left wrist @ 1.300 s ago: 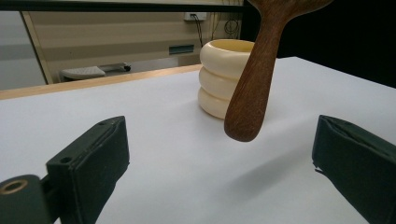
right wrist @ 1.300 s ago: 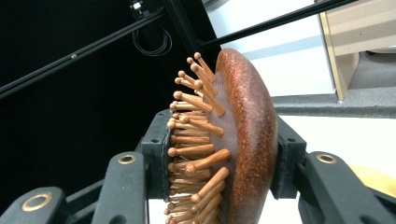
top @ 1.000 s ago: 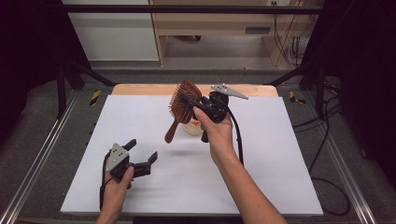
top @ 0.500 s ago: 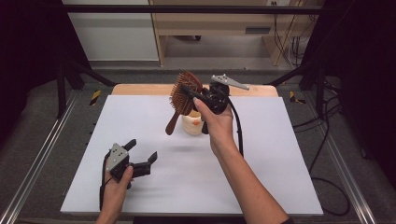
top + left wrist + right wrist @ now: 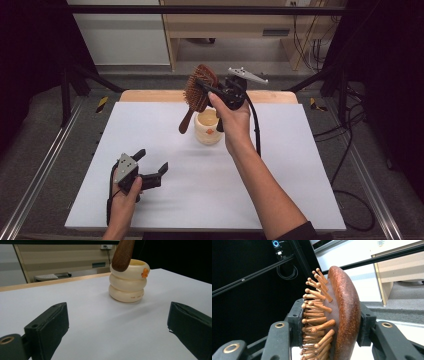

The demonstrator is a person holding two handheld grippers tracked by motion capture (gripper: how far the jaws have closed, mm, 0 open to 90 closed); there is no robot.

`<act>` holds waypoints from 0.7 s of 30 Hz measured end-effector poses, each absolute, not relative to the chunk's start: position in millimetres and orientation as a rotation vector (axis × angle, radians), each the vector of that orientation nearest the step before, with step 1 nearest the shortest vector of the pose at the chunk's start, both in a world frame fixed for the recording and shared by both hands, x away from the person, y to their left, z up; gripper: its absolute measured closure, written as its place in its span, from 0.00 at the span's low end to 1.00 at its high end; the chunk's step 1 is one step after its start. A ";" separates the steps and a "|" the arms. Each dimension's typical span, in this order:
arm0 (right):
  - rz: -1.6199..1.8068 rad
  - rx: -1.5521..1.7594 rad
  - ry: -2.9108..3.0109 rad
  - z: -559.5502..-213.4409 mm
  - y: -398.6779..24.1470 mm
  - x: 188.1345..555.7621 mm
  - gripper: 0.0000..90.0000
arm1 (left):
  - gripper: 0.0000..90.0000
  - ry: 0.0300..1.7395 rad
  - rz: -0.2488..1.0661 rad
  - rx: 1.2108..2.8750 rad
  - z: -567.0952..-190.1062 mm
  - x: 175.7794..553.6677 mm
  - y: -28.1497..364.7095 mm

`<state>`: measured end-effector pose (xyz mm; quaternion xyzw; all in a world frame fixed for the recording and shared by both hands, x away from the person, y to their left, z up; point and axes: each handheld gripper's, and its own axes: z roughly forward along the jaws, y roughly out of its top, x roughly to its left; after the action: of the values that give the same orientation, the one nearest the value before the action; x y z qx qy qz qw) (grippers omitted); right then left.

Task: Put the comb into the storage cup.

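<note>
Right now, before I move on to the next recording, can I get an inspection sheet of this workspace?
Surface: white table top, wooden strip along its far edge.
Job's things: wooden hairbrush held in the air, handle end hanging over the rim of the cream ringed cup; the cup stands upright on the white top.
Clutter: nothing seen.
Grippers: right tongs shut on the hairbrush head, one pad on the bristle side, one on the back; left tongs open, low over the table's near left.
Cables: black cable trailing from the right tongs.
Surroundings: dark frame rails, grey floor, wooden furniture behind.
</note>
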<state>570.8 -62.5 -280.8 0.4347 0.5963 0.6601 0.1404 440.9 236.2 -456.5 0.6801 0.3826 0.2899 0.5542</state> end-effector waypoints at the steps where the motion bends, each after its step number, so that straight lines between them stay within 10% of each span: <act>1: 1.907 1.256 1.721 -280.1 -62.9 572.1 0.57 | 0.04 0.905 0.685 1.606 -456.5 440.9 236.2; 21: 1.896 1.266 1.689 -273.3 -68.3 584.6 0.57 | 0.04 0.898 0.689 1.616 -456.9 441.2 235.9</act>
<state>584.6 -68.3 -273.3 0.4411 0.5884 0.6605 0.1515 441.2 235.9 -456.9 0.6830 0.3799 0.2911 0.5518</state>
